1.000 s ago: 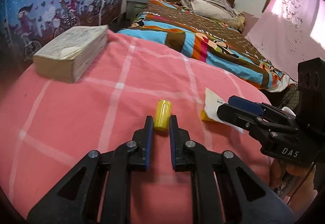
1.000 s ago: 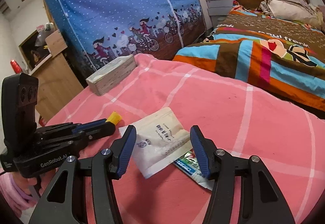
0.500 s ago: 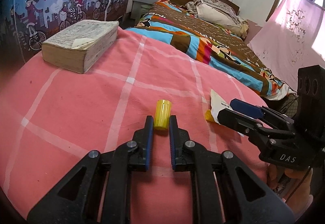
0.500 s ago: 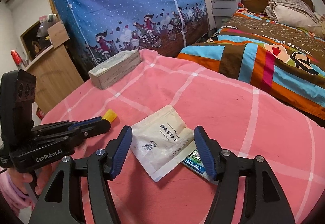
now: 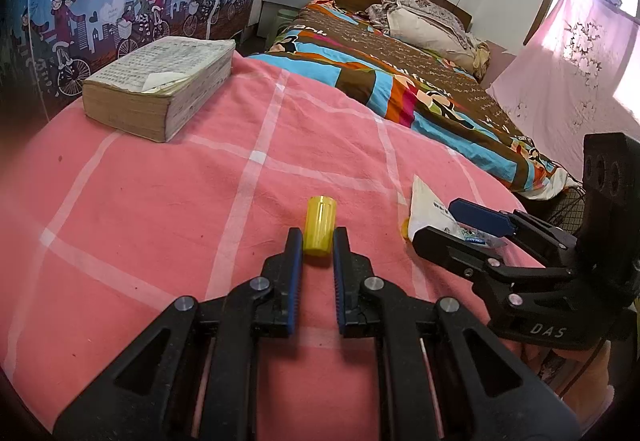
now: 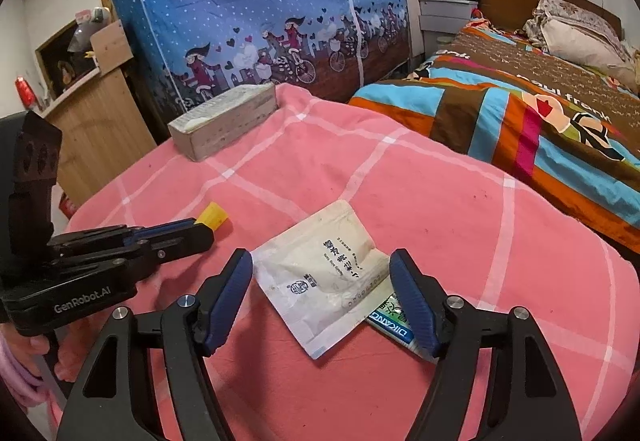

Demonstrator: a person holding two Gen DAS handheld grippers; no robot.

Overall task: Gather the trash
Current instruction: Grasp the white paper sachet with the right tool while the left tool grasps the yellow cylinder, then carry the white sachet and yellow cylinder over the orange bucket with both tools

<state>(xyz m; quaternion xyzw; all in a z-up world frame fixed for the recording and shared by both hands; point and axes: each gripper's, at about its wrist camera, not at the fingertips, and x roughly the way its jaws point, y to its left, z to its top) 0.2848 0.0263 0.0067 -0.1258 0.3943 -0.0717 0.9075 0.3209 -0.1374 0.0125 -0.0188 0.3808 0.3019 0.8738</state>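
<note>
A small yellow plastic cap (image 5: 319, 225) is pinched between the tips of my left gripper (image 5: 317, 247), just above the pink checked cloth (image 5: 160, 209). It also shows in the right wrist view (image 6: 214, 216) at the left gripper's tips. A white pouch (image 6: 326, 277) lies flat on the cloth, over a green-and-white wrapper (image 6: 394, 323). My right gripper (image 6: 320, 303) is open wide, its fingers on either side of the pouch. In the left wrist view the right gripper (image 5: 452, 227) hovers over the pouch (image 5: 428, 207).
A thick worn book (image 5: 160, 85) lies at the far left of the cloth. A bed with a colourful striped cover (image 5: 400, 73) stands beyond. A blue patterned fabric wall (image 6: 260, 1) rises behind the book. A wooden cabinet (image 6: 96, 113) stands at the left.
Both grippers have drawn back and risen slightly, so the book and bed look farther. The left gripper keeps hold of the yellow cap. The right gripper stays open over the pouch.
</note>
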